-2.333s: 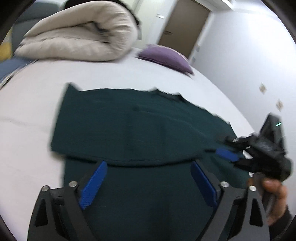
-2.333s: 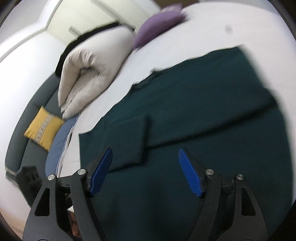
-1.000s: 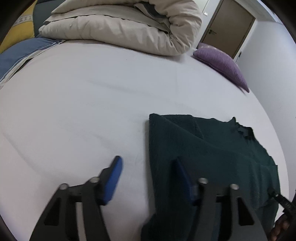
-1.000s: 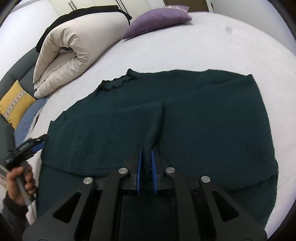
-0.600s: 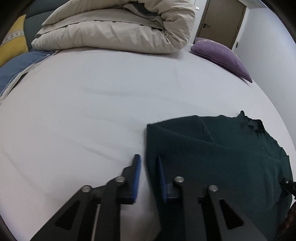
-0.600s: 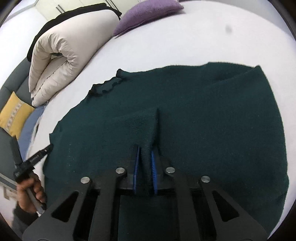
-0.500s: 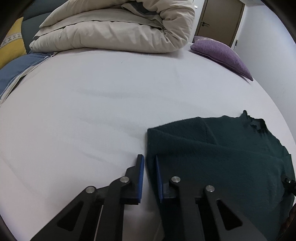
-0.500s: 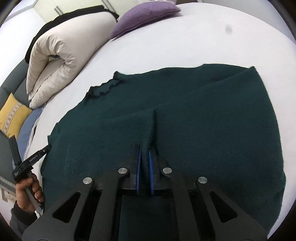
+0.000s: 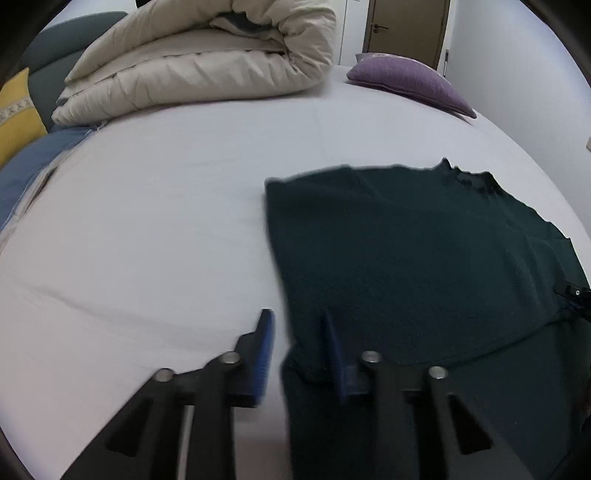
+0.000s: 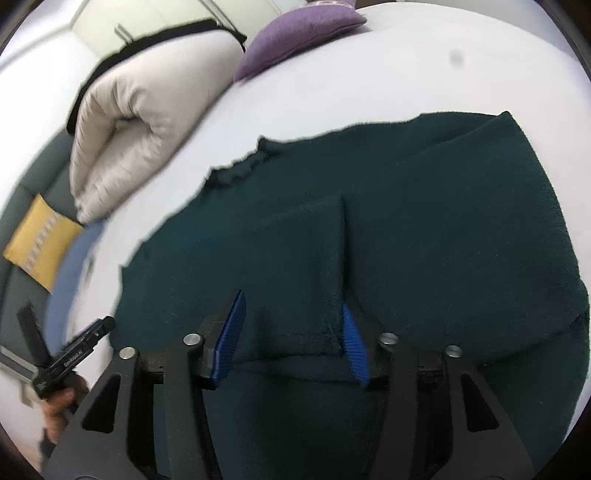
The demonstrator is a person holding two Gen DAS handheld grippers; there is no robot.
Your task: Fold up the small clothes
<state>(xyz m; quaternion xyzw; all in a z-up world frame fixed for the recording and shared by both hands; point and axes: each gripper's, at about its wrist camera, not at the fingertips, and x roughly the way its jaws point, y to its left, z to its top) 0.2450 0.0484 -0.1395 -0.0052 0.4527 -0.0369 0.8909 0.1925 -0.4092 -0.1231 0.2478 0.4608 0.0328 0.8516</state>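
A dark green knit sweater lies flat on the white bed, its sleeves folded in over the body. My left gripper is open at the sweater's left edge, one blue finger over the sheet and the other over the cloth. In the right wrist view the sweater fills the middle, with a folded sleeve cuff on top. My right gripper is open and straddles that cuff's end. The left gripper shows at the lower left of that view, held in a hand.
A rolled beige duvet and a purple pillow lie at the far side of the bed. A yellow cushion and blue cloth sit at the left. A brown door stands behind.
Both grippers were shut on the sweater half a second ago, the left on its side edge and the right on the sleeve fold. Both have opened and let the cloth go.
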